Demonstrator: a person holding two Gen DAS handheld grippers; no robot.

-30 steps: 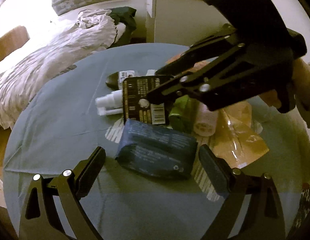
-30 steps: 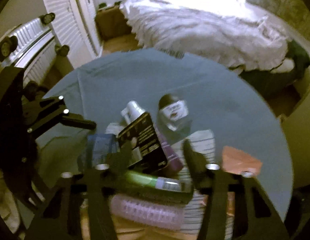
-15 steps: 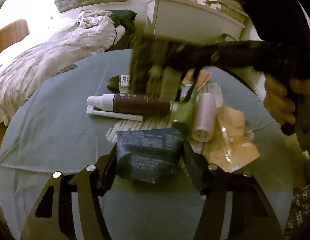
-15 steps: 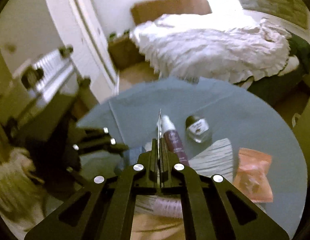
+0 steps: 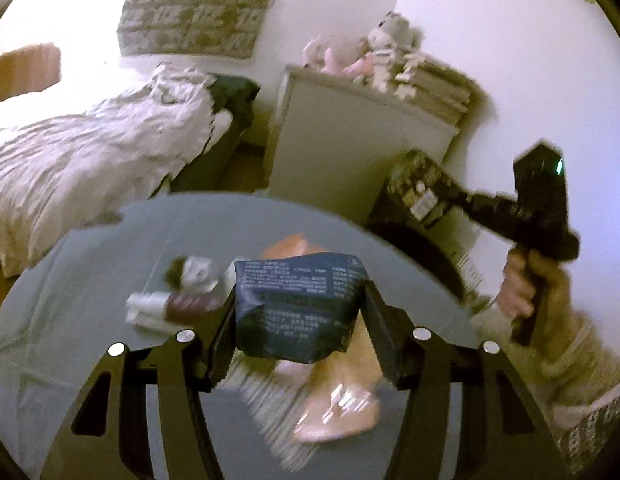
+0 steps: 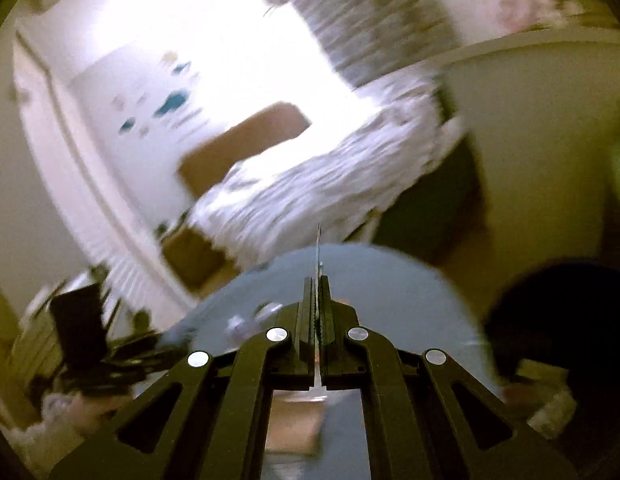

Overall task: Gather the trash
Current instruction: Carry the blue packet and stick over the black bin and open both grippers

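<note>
Navy packet (image 5: 299, 304) clamped in left tongs (image 5: 299, 320); right tongs (image 6: 318, 308) pinch black card (image 5: 416, 190) (blurred).

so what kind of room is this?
Most likely a bedroom: an unmade bed with rumpled white bedding, a dresser topped with stuffed toys, and a round table under a grey-blue cloth.

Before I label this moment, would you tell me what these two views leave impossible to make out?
- Left wrist view: dark blue packet print, blurred; items behind it hidden.
- Right wrist view: black card edge-on in the right gripper, face unseen.
- Right wrist view: dark bin blurred, cut off.
</note>
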